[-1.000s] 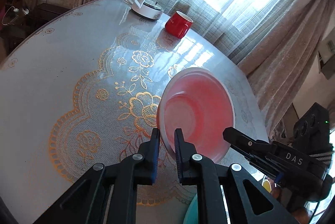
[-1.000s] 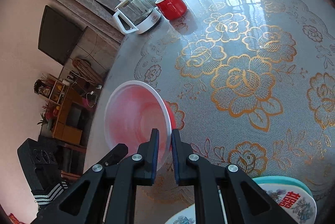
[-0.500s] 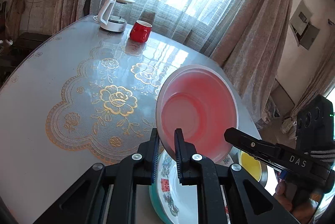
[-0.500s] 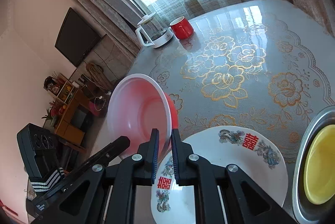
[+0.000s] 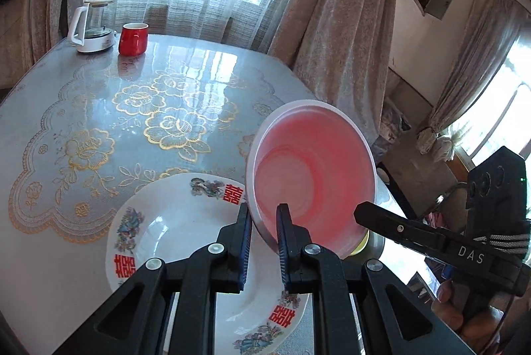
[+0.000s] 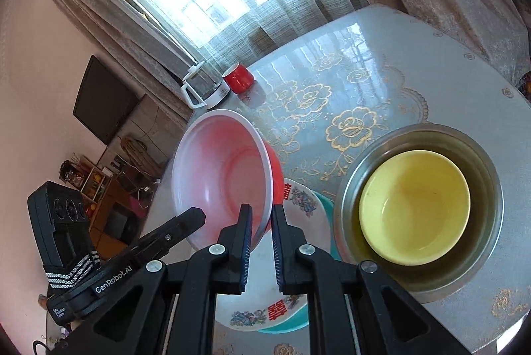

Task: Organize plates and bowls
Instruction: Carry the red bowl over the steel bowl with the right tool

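A red bowl with a pale inside hangs tilted in the air, held by both grippers on opposite sides of its rim. My left gripper is shut on the near rim in the left wrist view. My right gripper is shut on the rim at the other side. Below the bowl lies a white decorated plate on a teal dish. A yellow bowl sits inside a steel bowl to the right.
A red mug and a white-based glass kettle stand at the table's far edge by the curtained window. The flowered tablecloth covers the round table. A person's hand holds the right gripper's handle.
Both grippers carried the red bowl back across the table and slightly up. The decorated plate, then the steel bowl with the yellow bowl, came into view beneath it.
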The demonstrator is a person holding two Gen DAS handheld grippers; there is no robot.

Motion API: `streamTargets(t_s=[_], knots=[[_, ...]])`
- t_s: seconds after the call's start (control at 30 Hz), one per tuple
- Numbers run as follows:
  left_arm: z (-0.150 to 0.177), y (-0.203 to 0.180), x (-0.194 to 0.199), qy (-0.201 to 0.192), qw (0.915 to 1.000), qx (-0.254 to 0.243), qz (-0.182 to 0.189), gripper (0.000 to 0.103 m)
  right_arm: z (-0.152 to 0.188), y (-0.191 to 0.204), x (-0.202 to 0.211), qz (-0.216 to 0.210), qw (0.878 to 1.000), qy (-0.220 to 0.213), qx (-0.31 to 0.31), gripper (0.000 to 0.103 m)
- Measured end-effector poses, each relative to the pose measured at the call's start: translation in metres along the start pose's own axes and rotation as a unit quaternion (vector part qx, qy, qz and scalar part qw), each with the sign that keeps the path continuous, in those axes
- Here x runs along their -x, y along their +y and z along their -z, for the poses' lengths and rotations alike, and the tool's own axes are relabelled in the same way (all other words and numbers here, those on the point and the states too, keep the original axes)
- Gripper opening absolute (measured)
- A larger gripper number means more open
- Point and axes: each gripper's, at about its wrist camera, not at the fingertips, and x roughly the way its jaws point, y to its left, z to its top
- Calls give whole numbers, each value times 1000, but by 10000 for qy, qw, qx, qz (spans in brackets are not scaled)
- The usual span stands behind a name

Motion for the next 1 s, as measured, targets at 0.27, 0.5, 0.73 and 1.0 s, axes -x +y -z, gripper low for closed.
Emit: streamTargets(t_s=[0.27, 0.5, 0.73, 1.0], knots=[[5, -48, -41, 524, 9975, -422, 218, 14, 5, -48, 34, 286, 9977, -325, -524, 12], [6, -68, -71, 869, 9944, -540, 257, 14, 9, -79, 43, 519, 9940, -389, -884, 12], [9, -80, -89, 1079, 9920, -621, 225, 14, 12, -96, 46, 644, 9915, -365, -1074, 14], [20, -86, -104, 1214, 9897, -746, 117, 14, 16, -107, 42, 771, 9886, -231, -1273, 14]])
